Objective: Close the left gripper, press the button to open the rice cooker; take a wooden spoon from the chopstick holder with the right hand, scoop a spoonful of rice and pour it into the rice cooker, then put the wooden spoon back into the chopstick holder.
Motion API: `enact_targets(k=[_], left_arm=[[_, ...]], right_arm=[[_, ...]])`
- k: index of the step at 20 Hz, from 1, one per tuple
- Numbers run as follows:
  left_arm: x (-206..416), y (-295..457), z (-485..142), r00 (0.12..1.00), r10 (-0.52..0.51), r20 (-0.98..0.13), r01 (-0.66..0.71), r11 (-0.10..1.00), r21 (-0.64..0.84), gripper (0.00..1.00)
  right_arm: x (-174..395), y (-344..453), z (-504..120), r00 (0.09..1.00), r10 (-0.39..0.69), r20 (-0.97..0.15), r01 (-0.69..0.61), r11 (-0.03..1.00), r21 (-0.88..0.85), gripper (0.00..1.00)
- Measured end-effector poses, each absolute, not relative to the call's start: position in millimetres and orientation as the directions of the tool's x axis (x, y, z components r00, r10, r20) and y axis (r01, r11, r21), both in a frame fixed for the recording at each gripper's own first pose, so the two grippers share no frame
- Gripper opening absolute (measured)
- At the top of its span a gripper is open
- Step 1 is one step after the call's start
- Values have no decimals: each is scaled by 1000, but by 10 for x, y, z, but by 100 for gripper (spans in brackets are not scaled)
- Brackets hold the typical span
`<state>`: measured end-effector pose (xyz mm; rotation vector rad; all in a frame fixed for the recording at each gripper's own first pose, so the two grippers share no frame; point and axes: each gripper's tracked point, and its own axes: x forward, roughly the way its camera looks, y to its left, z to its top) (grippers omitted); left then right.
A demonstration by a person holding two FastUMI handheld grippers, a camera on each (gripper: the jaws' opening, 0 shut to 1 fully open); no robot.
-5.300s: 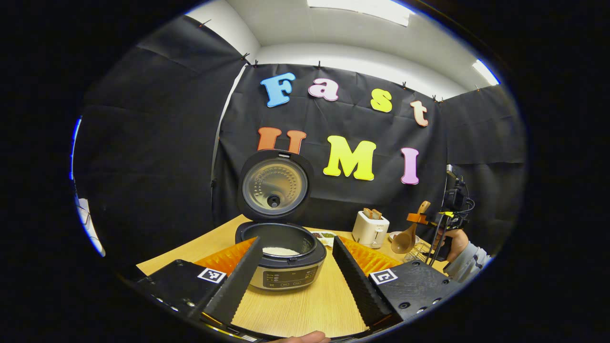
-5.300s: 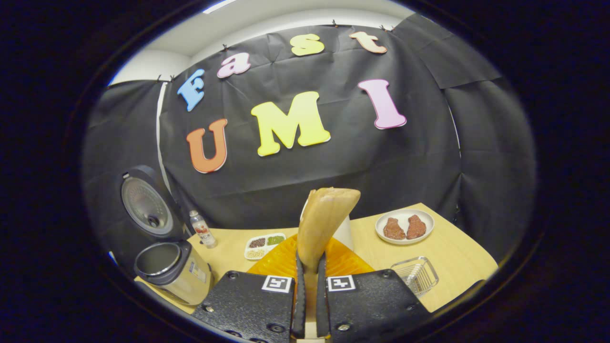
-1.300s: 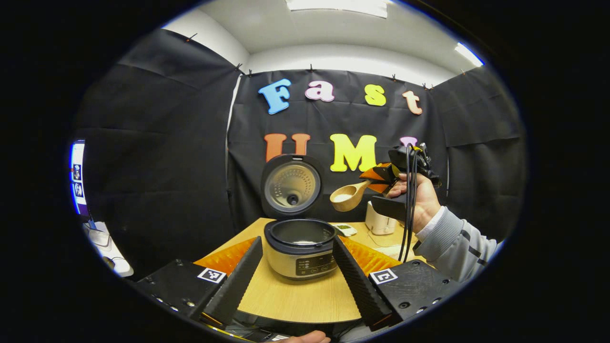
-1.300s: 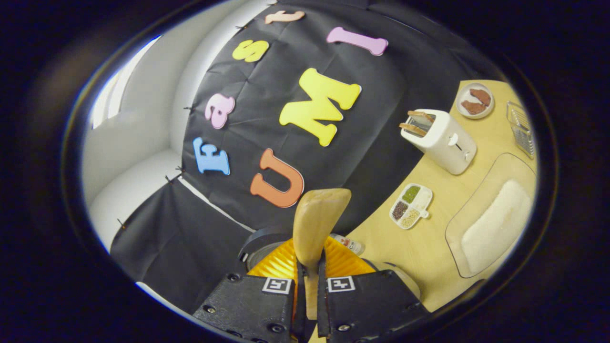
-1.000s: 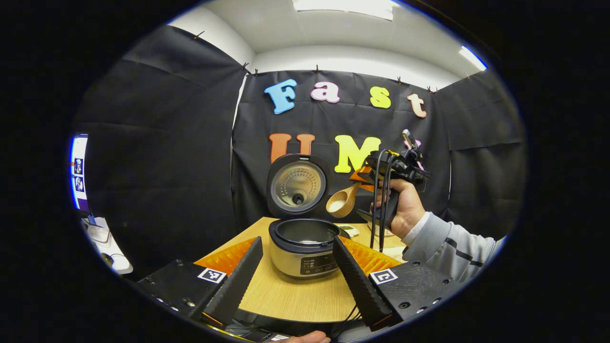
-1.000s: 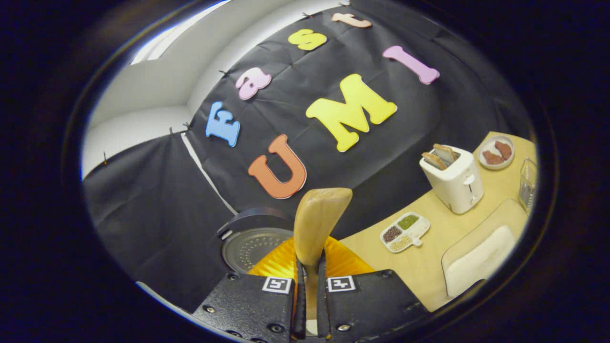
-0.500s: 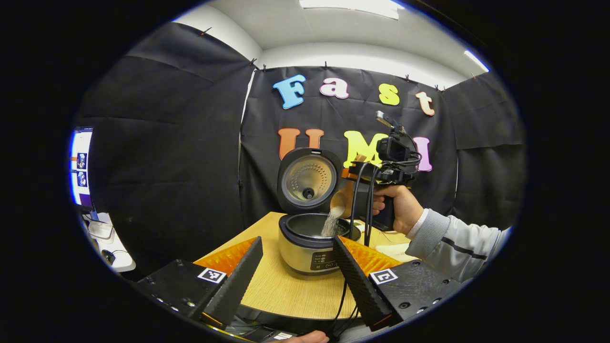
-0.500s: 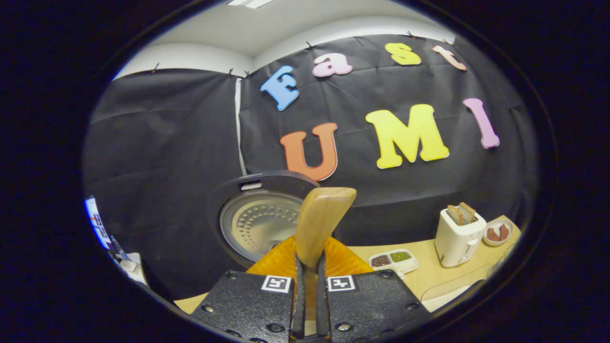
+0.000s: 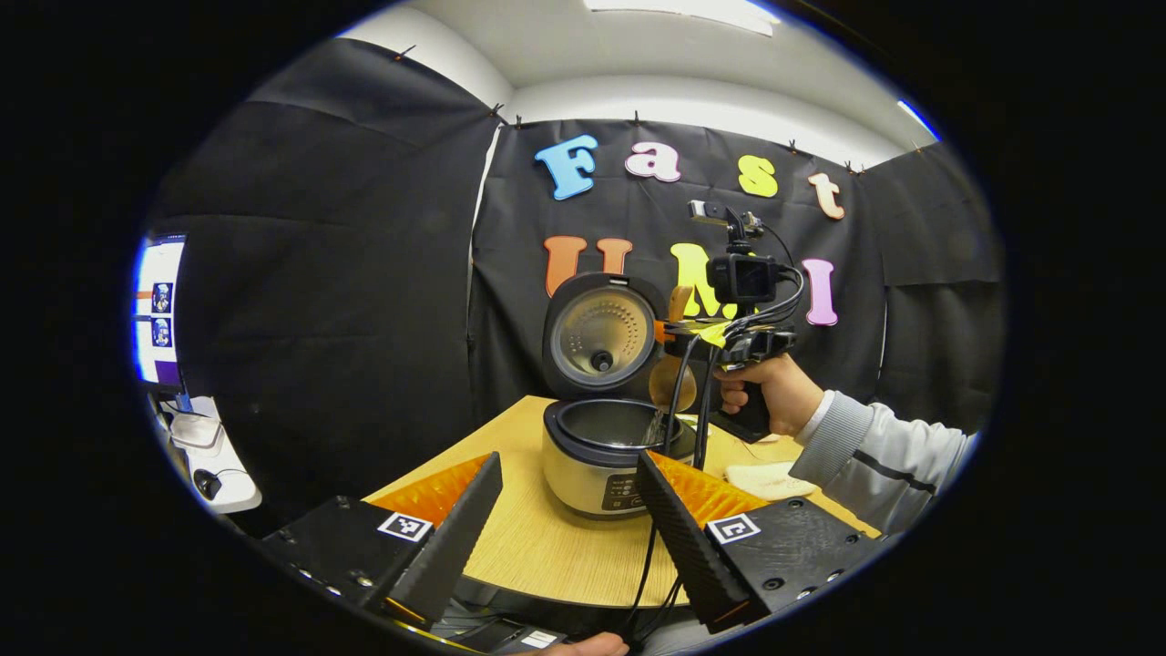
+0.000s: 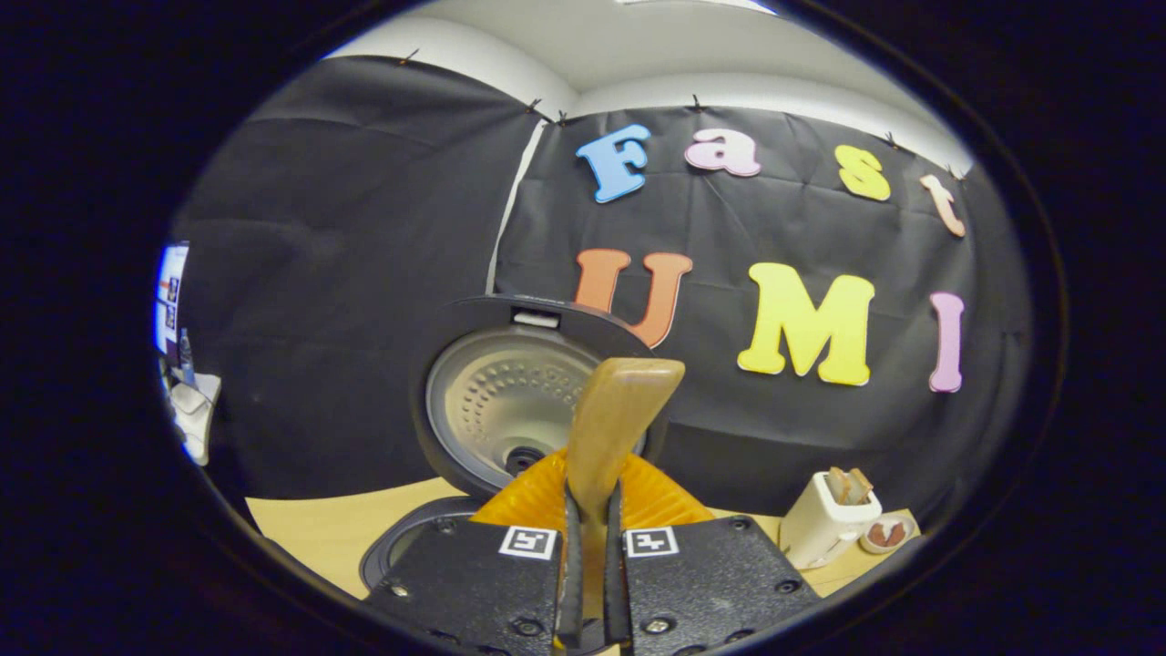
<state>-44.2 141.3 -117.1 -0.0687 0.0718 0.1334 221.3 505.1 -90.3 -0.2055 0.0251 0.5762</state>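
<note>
Spoon (image 10: 608, 428) clamped, tipped over cooker (image 9: 597, 451) rim

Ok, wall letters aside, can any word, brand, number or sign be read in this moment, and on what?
Nothing can be quoted.
Cooker panel: markings too small to read.
Left tool: square tags with black-and-white patterns, no words.
Right tool: the same kind of tags, no words.
Spoon: no marking visible.
Toaster: no marking visible.
</note>
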Motion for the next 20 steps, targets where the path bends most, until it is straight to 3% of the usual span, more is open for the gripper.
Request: enact_targets(k=[3,10,20], left_arm=[[-457,1422,-1170,987,142,-79,-146,988,-48,95],[-374,1236,-1137,990,110,-87,-112,993,-28,94],[-126,649,-1076,997,19,-80,-21,1000,-19,94]], right_arm=[[2213,5035,-946,833,544,-97,-549,796,-256,14],[2258,4673,-816,836,543,-82,-547,808,-219,14],[2540,3183,-626,917,395,-60,-399,911,-102,14]])
